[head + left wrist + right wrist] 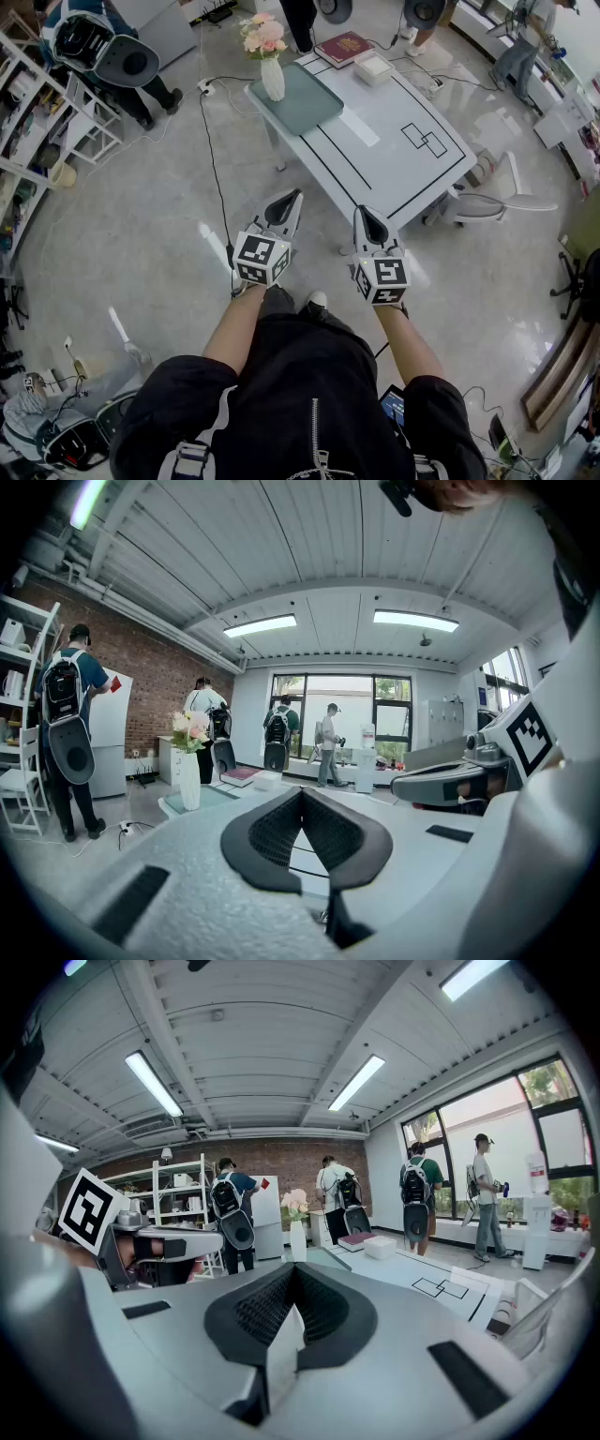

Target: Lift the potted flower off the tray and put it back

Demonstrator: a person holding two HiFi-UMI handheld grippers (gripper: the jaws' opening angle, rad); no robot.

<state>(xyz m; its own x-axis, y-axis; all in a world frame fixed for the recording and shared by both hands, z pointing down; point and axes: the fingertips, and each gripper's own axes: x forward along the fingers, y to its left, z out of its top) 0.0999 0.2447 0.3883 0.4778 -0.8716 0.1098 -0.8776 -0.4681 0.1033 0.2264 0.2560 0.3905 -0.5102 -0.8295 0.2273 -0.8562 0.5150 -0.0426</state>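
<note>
- The potted flower (271, 70), a white vase with pink blooms, is standing upright on the tray (314, 105), toward the tray's far left end.
- The tray is lying on the far left corner of the table (394, 159).
- Judged from this layout, the task is showing no progress. The lift is not yet begun, so both the lift and the return to the tray are remaining.
- The left gripper (292, 195) is hanging over the floor, well apart from the table's near edge. Its jaws are meeting at the tips and nothing is sitting between them.
- The right gripper (364, 212) is hanging just beside it in the same way, with its jaws pressed fully together and holding nothing.
- A red book (343, 47) and a white box (373, 66) are resting at the far end of the table, to the right of the tray and apart from the flower.
- A cable (214, 169) is running across the floor to the left of the table, and a chair (497, 202) is standing at the table's near right corner.
- A person (103, 52) wearing a backpack is standing far left beside a shelf (37, 122), well apart from the tray.
- Nothing on the table is blocking the flower. In judgement, the open floor to be crossed and the closed jaws are the only things standing between the grippers and a grasp.
</note>
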